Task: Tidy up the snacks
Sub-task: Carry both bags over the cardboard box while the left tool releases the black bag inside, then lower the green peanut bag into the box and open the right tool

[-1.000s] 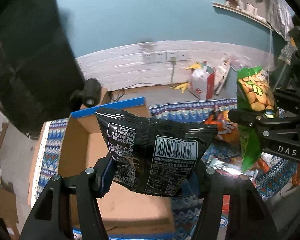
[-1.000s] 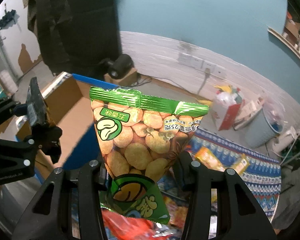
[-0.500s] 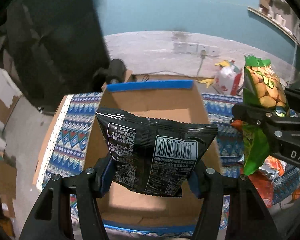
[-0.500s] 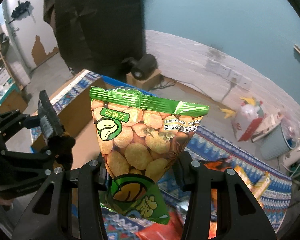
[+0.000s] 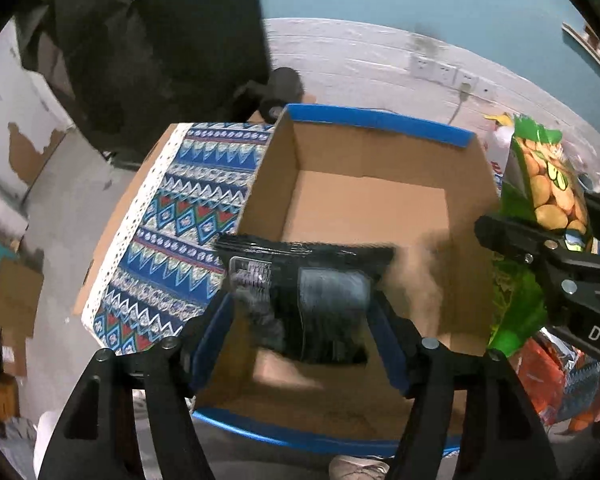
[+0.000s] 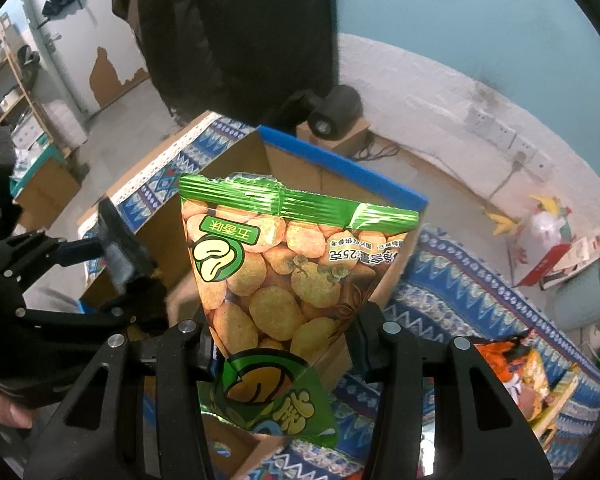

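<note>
A patterned blue woven cloth (image 5: 188, 216) with a white lace edge covers the tabletop's left side. On it stands an open corrugated cardboard box (image 5: 472, 208), its rims taped blue. Above the box's near-left corner, the left gripper (image 5: 300, 320) has just been spreading its jaws: the glossy black snack pouch (image 5: 312, 292), motion-blurred, sits between the blue pads (image 5: 208, 332), no longer pinched. Further right, the right gripper (image 6: 284, 336) clamps a crinkly green foil bag of coated peanuts (image 6: 288, 268) upright over the box's right rim. Orange packets (image 6: 528, 368) lie on the cloth's right end.
</note>
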Demonstrator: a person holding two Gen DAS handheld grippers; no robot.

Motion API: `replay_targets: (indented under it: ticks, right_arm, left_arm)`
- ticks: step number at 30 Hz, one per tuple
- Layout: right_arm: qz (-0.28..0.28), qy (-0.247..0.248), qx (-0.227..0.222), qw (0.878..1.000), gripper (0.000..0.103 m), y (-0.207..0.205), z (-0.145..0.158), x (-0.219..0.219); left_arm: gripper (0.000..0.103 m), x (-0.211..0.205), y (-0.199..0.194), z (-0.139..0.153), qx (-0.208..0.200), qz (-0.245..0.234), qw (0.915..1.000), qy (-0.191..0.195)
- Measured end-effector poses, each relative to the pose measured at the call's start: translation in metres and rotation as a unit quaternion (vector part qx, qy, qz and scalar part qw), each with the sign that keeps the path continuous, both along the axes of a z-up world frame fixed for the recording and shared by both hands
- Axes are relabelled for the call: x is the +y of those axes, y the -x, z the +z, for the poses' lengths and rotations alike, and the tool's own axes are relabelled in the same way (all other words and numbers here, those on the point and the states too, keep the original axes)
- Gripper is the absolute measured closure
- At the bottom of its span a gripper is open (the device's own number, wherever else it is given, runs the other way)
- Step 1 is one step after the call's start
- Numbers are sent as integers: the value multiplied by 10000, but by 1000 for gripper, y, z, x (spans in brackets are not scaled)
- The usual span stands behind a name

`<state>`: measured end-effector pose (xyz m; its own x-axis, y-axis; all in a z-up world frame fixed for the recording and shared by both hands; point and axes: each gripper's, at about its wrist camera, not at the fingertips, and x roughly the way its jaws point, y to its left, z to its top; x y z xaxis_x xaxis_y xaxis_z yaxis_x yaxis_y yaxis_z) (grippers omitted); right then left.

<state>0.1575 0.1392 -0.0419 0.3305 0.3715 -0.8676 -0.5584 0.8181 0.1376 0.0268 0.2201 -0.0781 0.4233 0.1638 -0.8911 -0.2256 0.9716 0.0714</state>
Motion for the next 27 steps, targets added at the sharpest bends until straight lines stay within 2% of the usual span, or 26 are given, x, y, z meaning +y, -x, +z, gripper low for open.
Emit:
replay_targets:
  ticks: [3, 7, 9, 11, 13, 22, 27]
  right_arm:
    - [17, -48, 133, 9999, 56, -3, -7, 5]
    - [82, -8, 177, 9998, 54, -3, -11, 10]
    - [114, 23, 211, 9997, 47, -4, -12, 10]
    - [109, 30, 133, 9998, 30, -2, -9, 9]
    - [55, 63, -10, 10000, 20, -1, -5, 7]
    - [-137, 36, -483, 9987, 20, 9, 14, -23]
    - [-208, 116, -554, 9982, 20, 13, 15, -47]
  left_arm:
    - [24, -1, 0, 2, -24, -1, 10000, -96]
    - [24, -3, 1, 6, -92, -60, 9996, -252]
    - [24, -3, 2, 7, -100, -82, 9995, -288]
    - [24, -5, 2, 7, -105, -109, 9994, -303]
    - [24, -6, 1, 7, -99, -126, 9994, -297]
    - [24, -33, 2, 18, -212, -441, 9984, -273]
    - [24, -54, 3, 22, -251, -695, 9969, -266]
